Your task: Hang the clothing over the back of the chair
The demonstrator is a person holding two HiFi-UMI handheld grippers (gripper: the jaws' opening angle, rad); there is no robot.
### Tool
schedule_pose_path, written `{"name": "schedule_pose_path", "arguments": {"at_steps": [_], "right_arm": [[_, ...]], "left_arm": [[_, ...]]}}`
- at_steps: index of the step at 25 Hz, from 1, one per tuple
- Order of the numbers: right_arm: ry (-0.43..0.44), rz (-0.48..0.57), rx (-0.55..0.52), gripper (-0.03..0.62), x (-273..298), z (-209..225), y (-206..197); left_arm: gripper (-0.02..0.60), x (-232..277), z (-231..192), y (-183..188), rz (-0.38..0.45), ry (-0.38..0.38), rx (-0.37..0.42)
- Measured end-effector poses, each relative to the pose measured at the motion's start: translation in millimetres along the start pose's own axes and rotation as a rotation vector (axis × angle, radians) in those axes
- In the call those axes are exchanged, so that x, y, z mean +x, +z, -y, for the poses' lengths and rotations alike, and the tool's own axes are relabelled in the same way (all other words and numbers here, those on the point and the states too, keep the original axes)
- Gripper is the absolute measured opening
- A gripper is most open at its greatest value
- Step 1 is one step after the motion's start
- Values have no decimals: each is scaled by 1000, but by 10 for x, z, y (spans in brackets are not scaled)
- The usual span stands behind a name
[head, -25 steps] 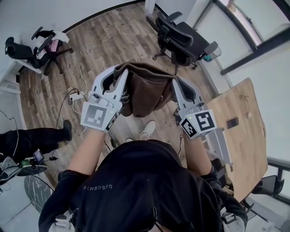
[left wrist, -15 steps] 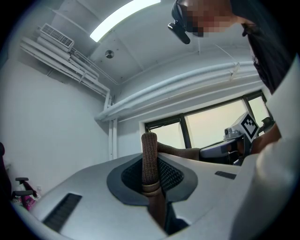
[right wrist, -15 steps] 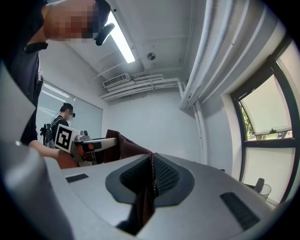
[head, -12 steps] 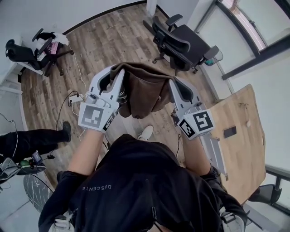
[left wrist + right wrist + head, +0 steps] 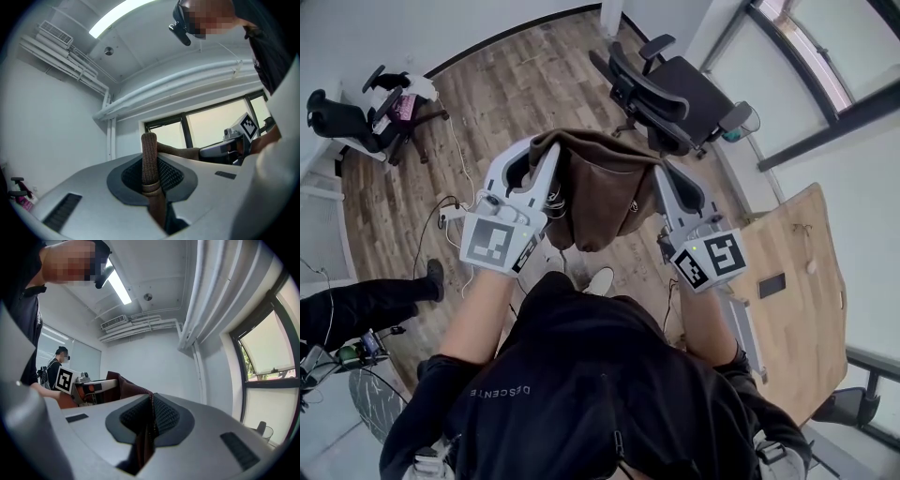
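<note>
A brown garment (image 5: 602,187) hangs stretched between my two grippers in the head view, held up in front of the person. My left gripper (image 5: 546,155) is shut on its left top edge; in the left gripper view a rolled brown hem (image 5: 149,161) is pinched between the pads. My right gripper (image 5: 660,171) is shut on the right top edge, where thin brown fabric (image 5: 149,427) shows between the pads. A black office chair (image 5: 670,89) with armrests stands on the wood floor beyond the garment, to the upper right, apart from it.
A wooden table (image 5: 797,281) lies at the right with a dark phone (image 5: 772,285) on it. Another chair (image 5: 366,112) with pink items stands at the far left. Cables and a power strip (image 5: 455,214) trail on the floor. A person's legs (image 5: 366,300) reach in at left.
Both grippers have carried the garment forward across the room together. The black chair now sits lower and closer in the head view, and the table has slid down to the right.
</note>
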State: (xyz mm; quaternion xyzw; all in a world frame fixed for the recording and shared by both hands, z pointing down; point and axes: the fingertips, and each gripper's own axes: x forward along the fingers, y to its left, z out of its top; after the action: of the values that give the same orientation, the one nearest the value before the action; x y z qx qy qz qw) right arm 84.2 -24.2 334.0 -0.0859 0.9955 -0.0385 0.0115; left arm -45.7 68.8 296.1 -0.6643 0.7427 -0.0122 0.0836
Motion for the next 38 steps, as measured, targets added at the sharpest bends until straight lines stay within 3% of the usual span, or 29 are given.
{"name": "schedule_pose_path", "arguments": {"at_steps": [23, 38], "right_arm": [[-295, -17, -40, 32, 856, 609, 115], [-520, 17, -91, 32, 1243, 933, 364]], "left_arm": [[50, 1259, -809, -139, 91, -278, -69], [49, 2012, -1147, -23, 146, -467, -54]]}}
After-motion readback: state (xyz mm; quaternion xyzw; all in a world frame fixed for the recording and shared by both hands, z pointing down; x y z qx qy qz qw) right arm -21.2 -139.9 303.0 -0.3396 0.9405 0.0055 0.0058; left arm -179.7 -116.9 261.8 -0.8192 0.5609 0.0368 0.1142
